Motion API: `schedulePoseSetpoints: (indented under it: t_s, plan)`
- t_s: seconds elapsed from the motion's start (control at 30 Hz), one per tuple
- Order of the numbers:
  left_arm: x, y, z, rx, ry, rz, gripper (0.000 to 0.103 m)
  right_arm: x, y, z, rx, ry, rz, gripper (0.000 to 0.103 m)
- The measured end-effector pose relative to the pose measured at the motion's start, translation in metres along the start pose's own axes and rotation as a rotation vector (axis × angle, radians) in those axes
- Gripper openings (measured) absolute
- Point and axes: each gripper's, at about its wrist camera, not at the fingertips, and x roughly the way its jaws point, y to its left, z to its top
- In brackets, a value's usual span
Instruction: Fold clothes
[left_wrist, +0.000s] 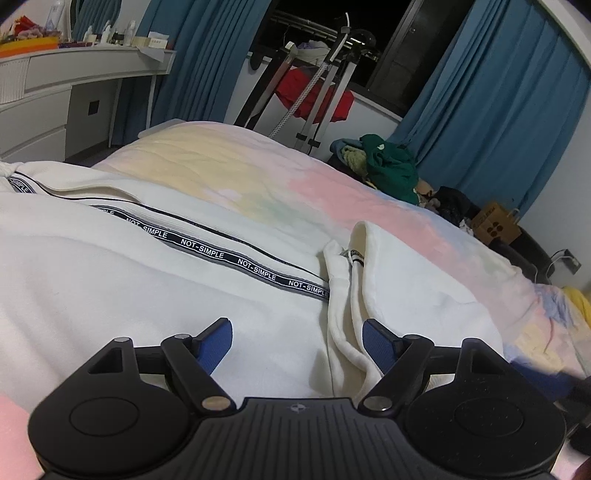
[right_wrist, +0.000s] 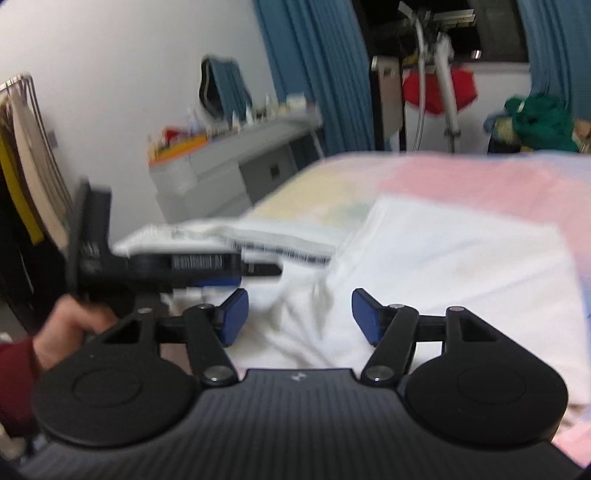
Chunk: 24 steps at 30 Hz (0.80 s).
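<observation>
A white garment (left_wrist: 129, 266) with a black "NOT-SIMPLE" tape stripe (left_wrist: 229, 254) lies spread on the bed. My left gripper (left_wrist: 297, 343) is open just above it, blue pads (left_wrist: 218, 345) apart, with a folded hem and drawstring (left_wrist: 354, 280) by the right pad. In the right wrist view the same white garment (right_wrist: 443, 266) lies ahead, blurred. My right gripper (right_wrist: 299, 314) is open above it and holds nothing. The left gripper (right_wrist: 192, 269) shows at left in that view, held by a hand (right_wrist: 62, 332).
The bed has a pastel pink and yellow cover (left_wrist: 332, 184). A white dresser (left_wrist: 55, 92) stands at left, a clothes rack with a red garment (left_wrist: 310, 96) behind the bed, and a pile of green clothes (left_wrist: 388, 162) beside blue curtains (left_wrist: 498, 110).
</observation>
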Motion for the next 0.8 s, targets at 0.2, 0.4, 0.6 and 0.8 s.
schedulePoseSetpoints:
  t_s: [0.2,0.4,0.6,0.8]
  plan:
    - [-0.015,0.003,-0.004,0.004,-0.015,0.043,0.084,-0.007,-0.024,0.007,0.006,-0.067,-0.23,0.064]
    - [-0.043,0.016,-0.009,-0.044,-0.055,0.093,0.1,0.014,-0.068,-0.005,0.143,-0.007,-0.397,0.064]
    - [-0.061,0.048,0.001,-0.264,0.031,0.056,0.102,0.04,-0.092,-0.02,0.233,0.113,-0.384,0.065]
    - [-0.079,0.102,0.005,-0.625,0.172,0.095,0.103,0.034,-0.089,-0.022,0.258,0.11,-0.368,0.065]
